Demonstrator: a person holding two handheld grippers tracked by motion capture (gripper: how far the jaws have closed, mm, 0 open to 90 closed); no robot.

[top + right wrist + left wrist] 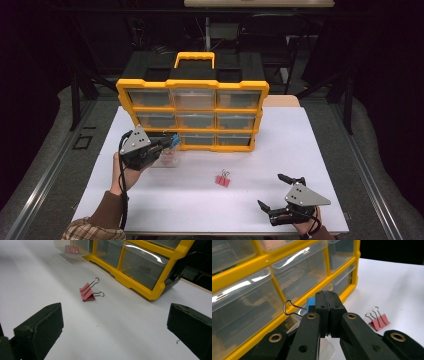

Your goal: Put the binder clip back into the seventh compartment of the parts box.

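Blue binder clip (pixel 311 304) mostly hidden behind closed jaws of left claw (pixel 327 296) in left gripper view; one wire handle and corner of body visible. Clear drawer (pixel 167 157) on table (pixel 300 150) partly hidden by left claw in high view; contents blurred. Organizer (pixel 140 265) cut off by top edge in right gripper view; drawer contents unreadable through plastic. Right claw (pixel 112 325) jaws cut by bottom edge.
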